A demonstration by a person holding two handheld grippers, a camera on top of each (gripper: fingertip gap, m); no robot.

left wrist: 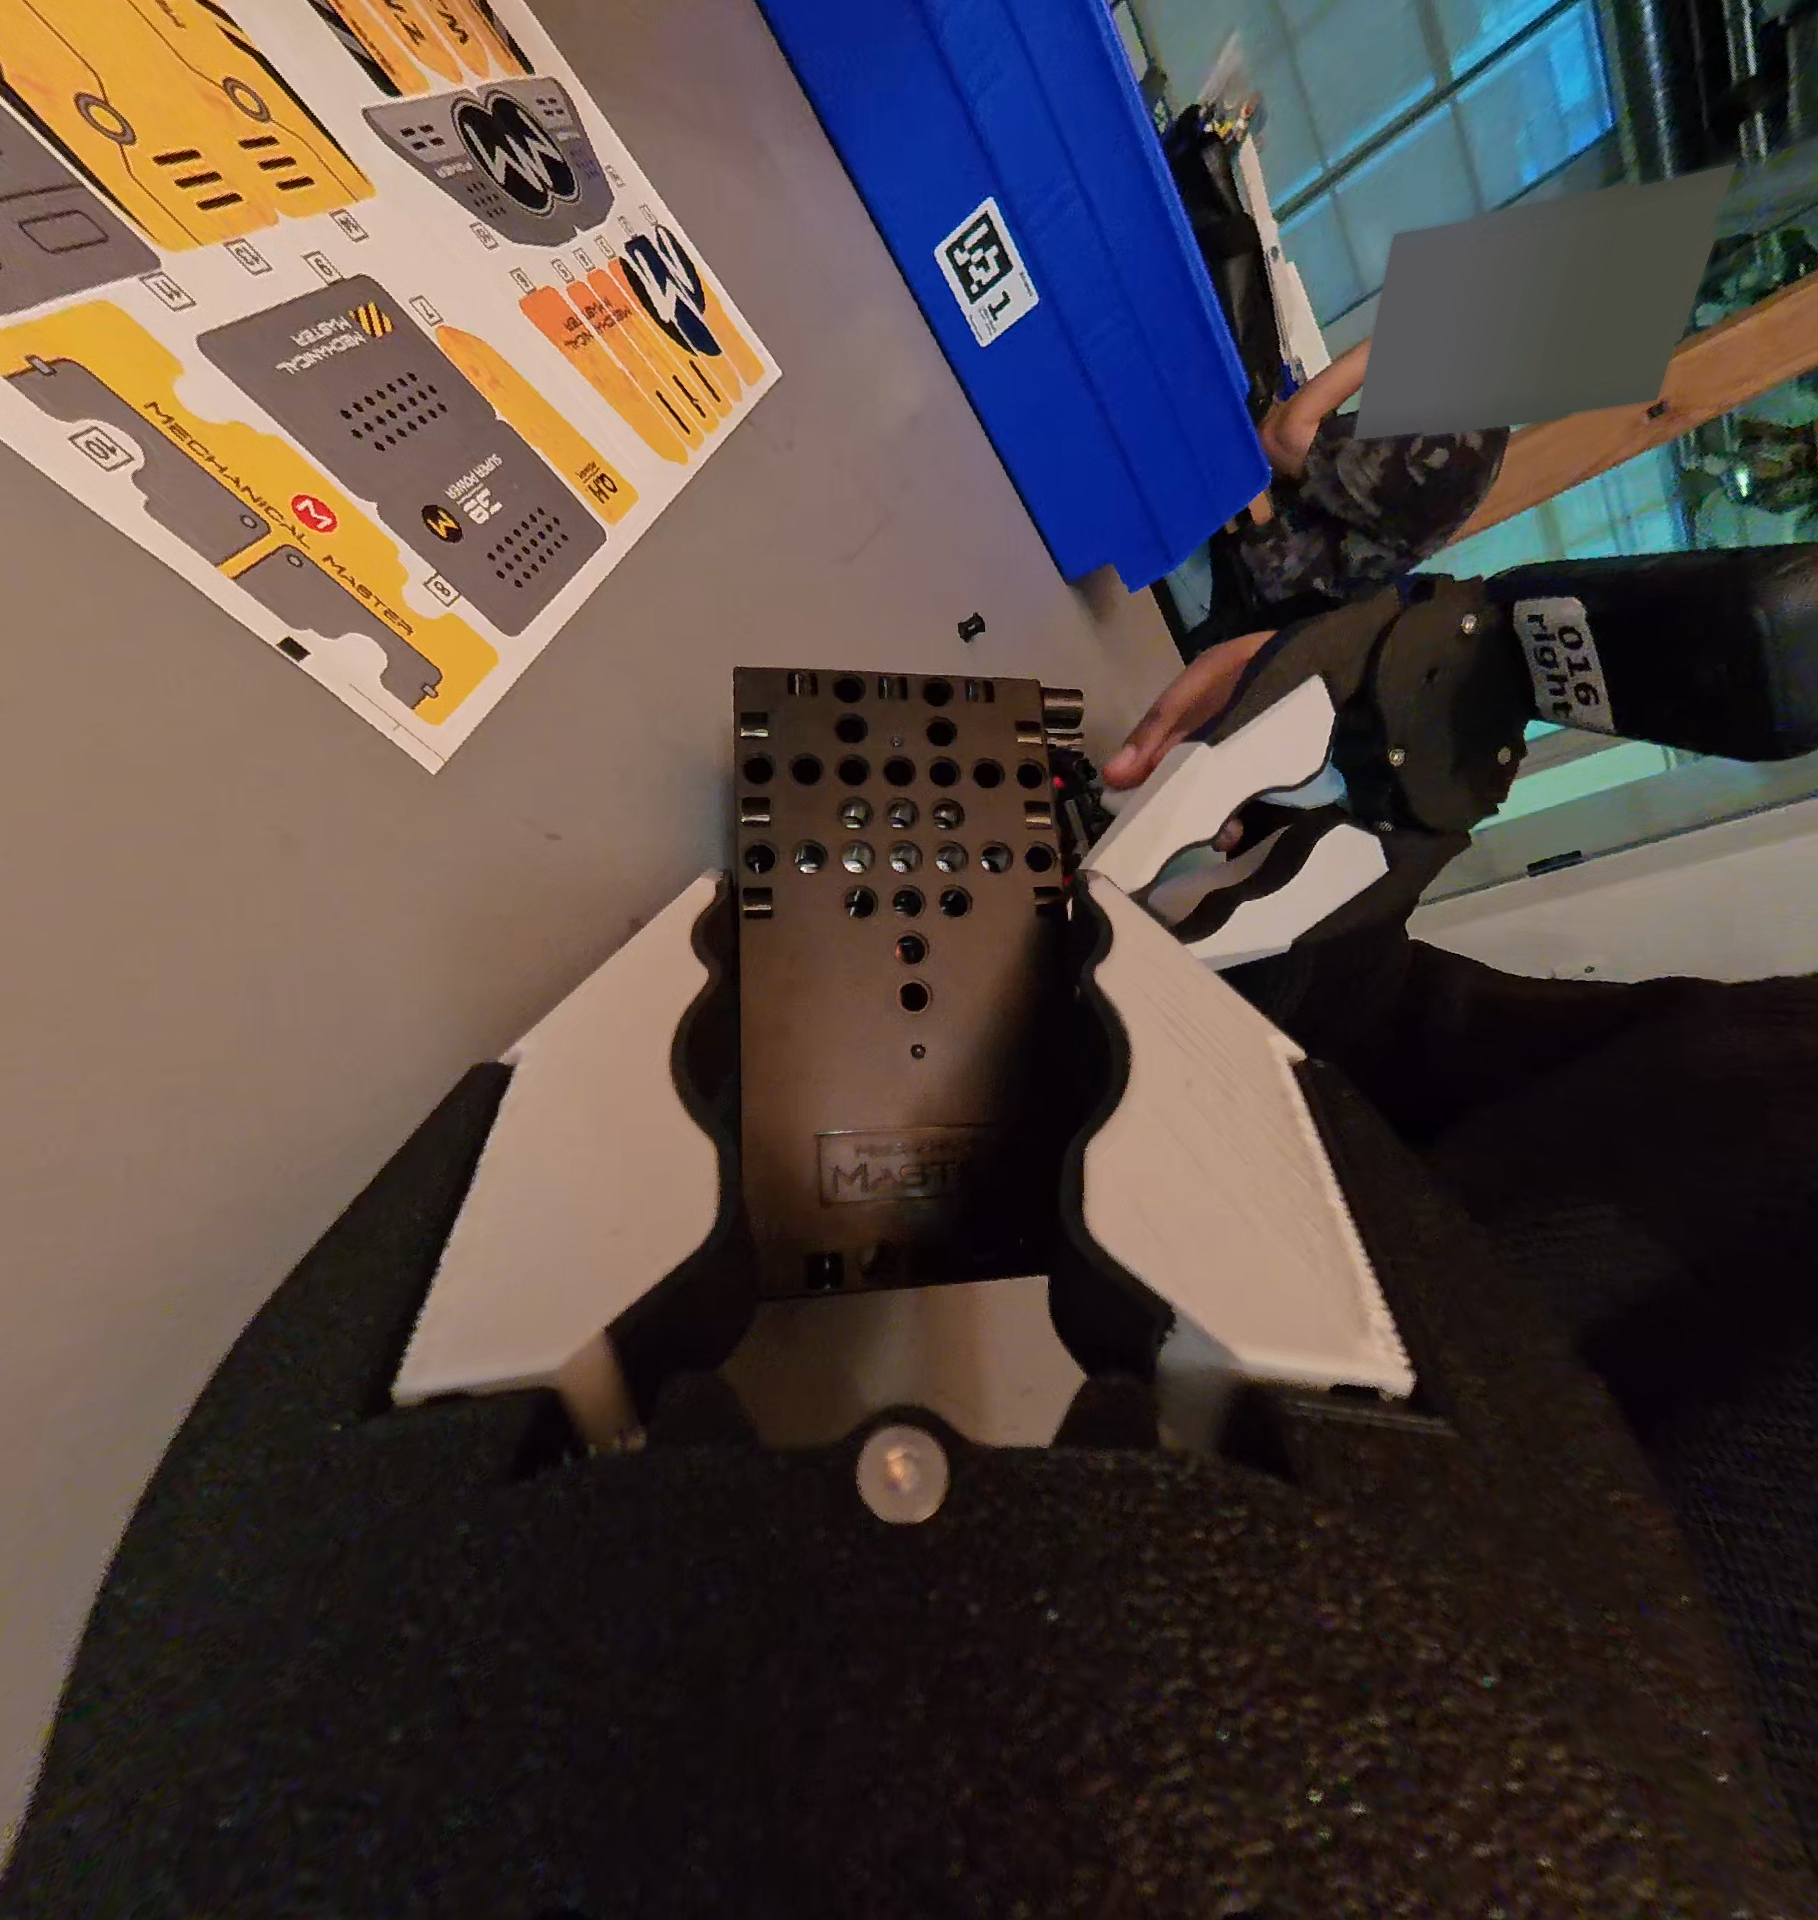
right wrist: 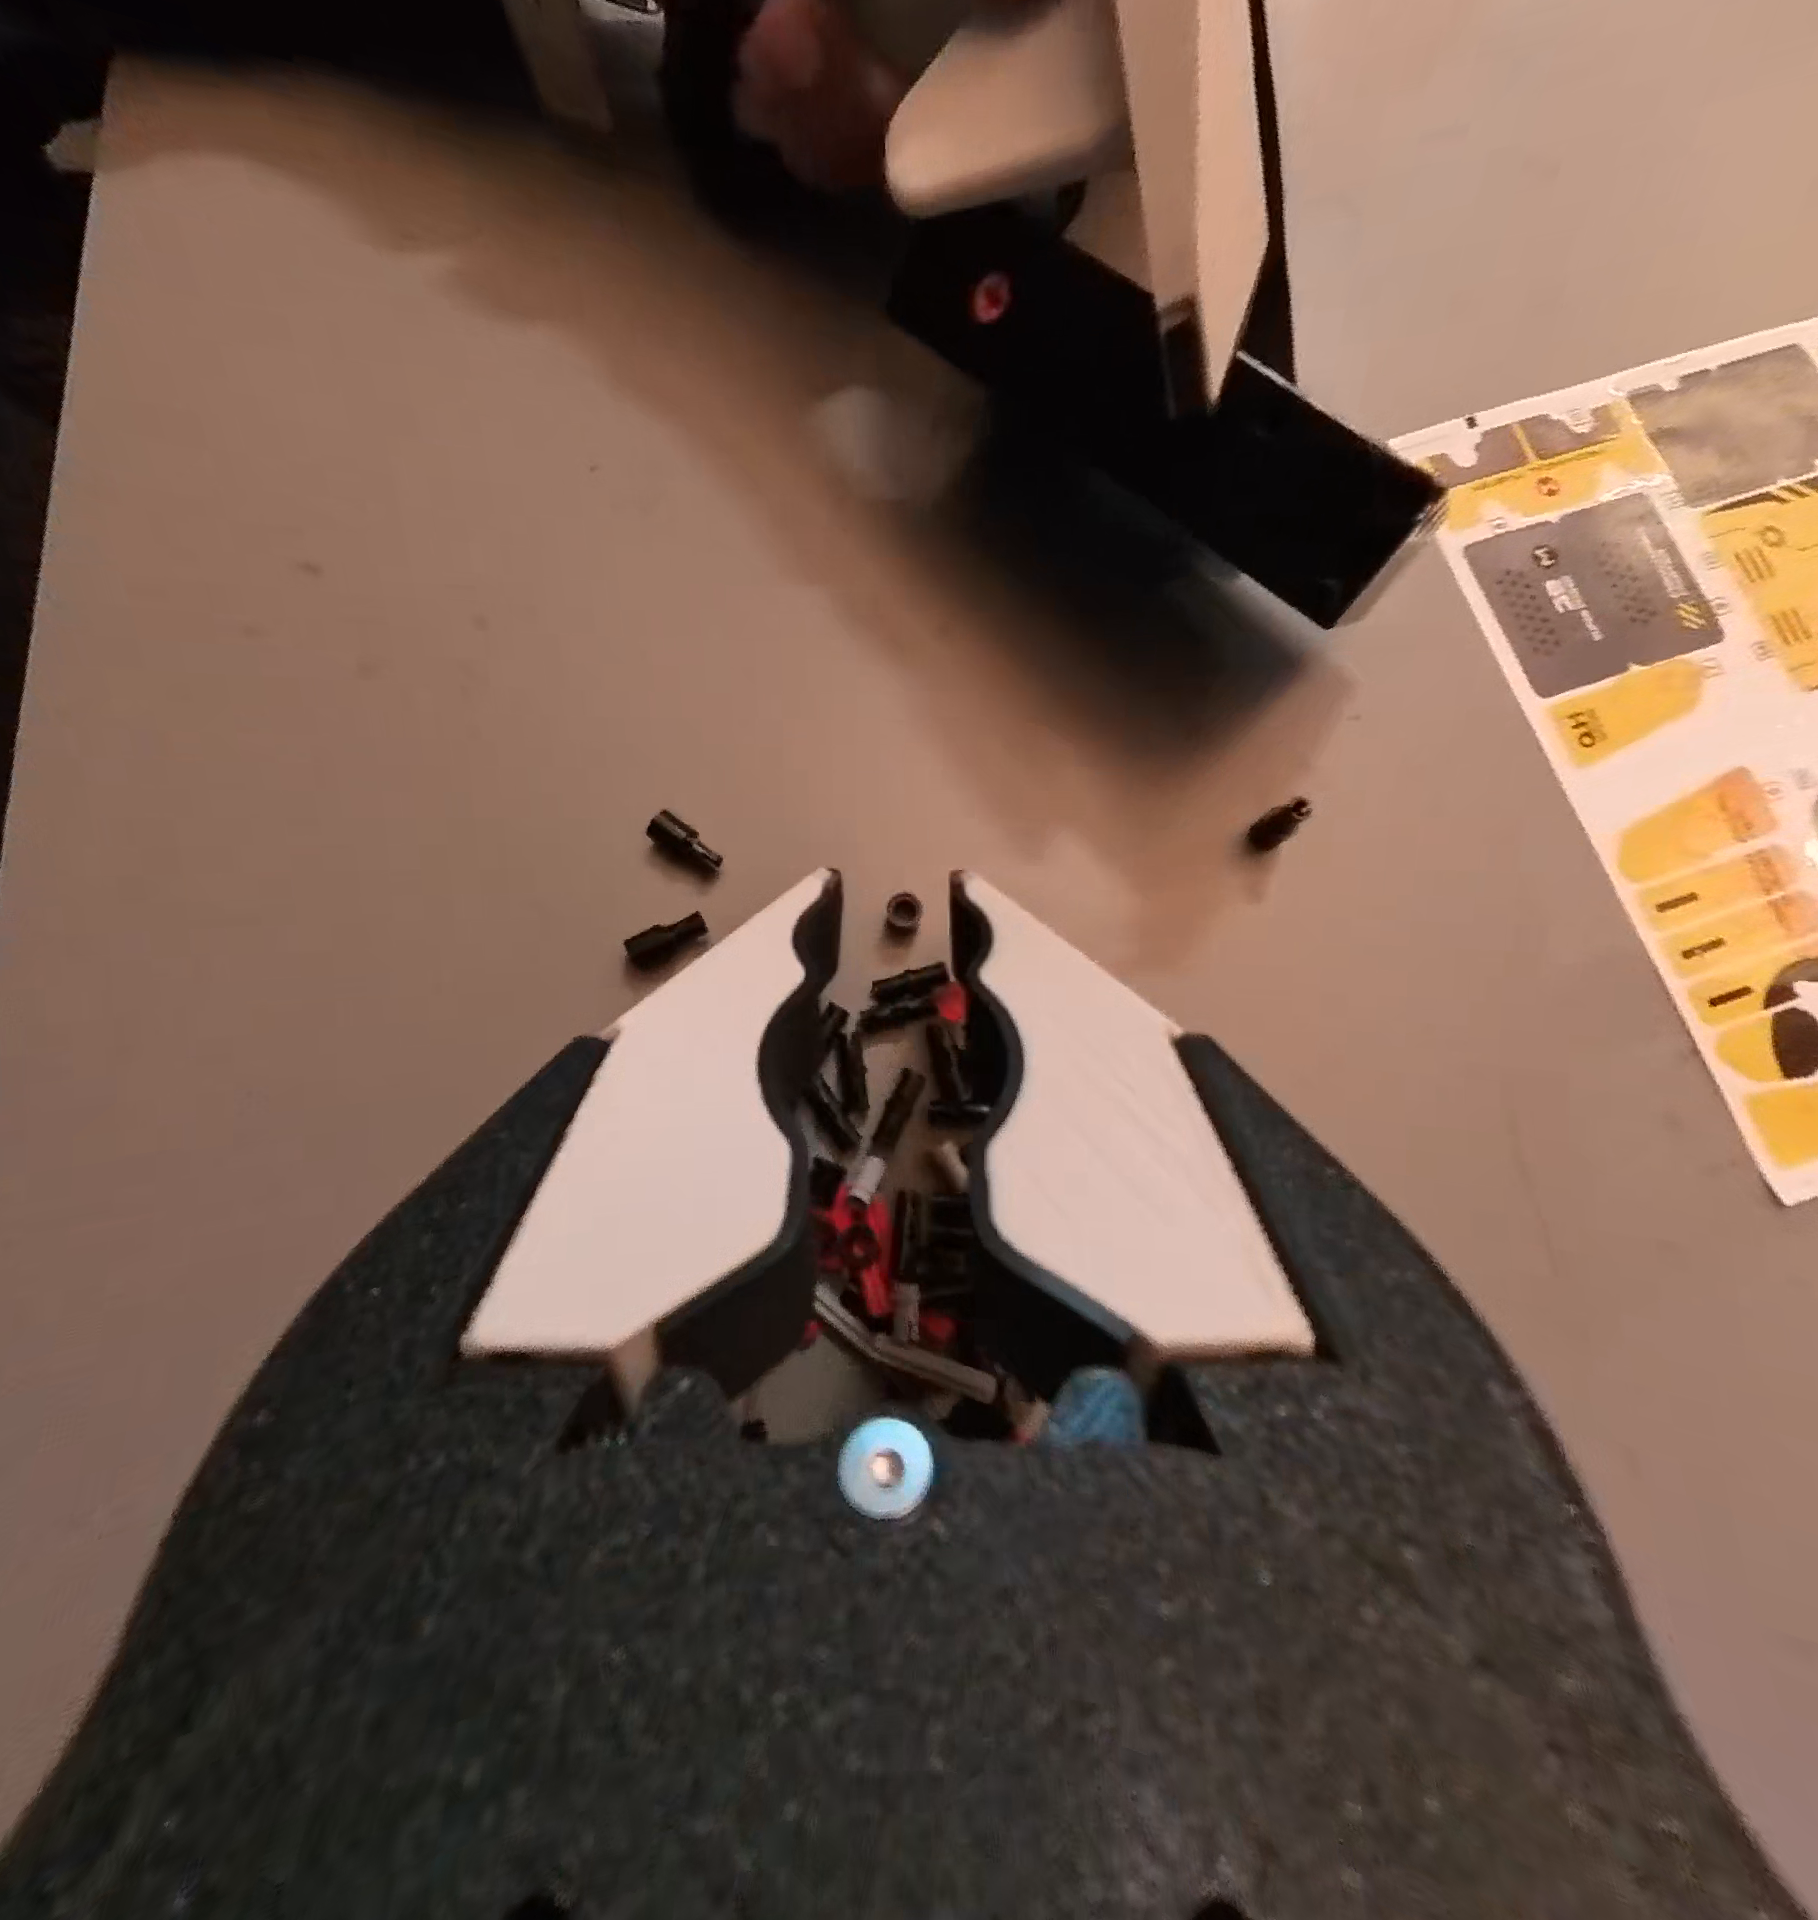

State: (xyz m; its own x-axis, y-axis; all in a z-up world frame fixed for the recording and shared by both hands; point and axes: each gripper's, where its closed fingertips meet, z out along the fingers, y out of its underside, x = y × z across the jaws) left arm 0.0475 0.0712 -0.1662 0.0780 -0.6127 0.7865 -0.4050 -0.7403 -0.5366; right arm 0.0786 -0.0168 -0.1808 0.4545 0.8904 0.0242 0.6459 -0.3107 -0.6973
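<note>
The left gripper [left wrist: 900, 894] has its two white fingers [left wrist: 614, 1122] pressed on the long sides of a black box [left wrist: 889, 997], so it is clamped on it. The top of the box has many round holes, and the box is held above the grey table [left wrist: 209, 1039]. Beyond the box a single small black peg [left wrist: 972, 624] lies on the table, further away a blue bin [left wrist: 1019, 260] stands on it, and to the left of the box a yellow and grey sticker sheet [left wrist: 365, 343] lies flat.

The right gripper [right wrist: 892, 878] has its fingers [right wrist: 676, 1122] a little apart, and they hold nothing. They hang over a pile of small black and red pegs [right wrist: 884, 1143] on the table. One short black ring [right wrist: 903, 910] lies between the fingertips. Two black pegs [right wrist: 681, 836] lie just left of the tips. From the right wrist view, the black box shows beyond the pile, and the sticker sheet lies to its right.
</note>
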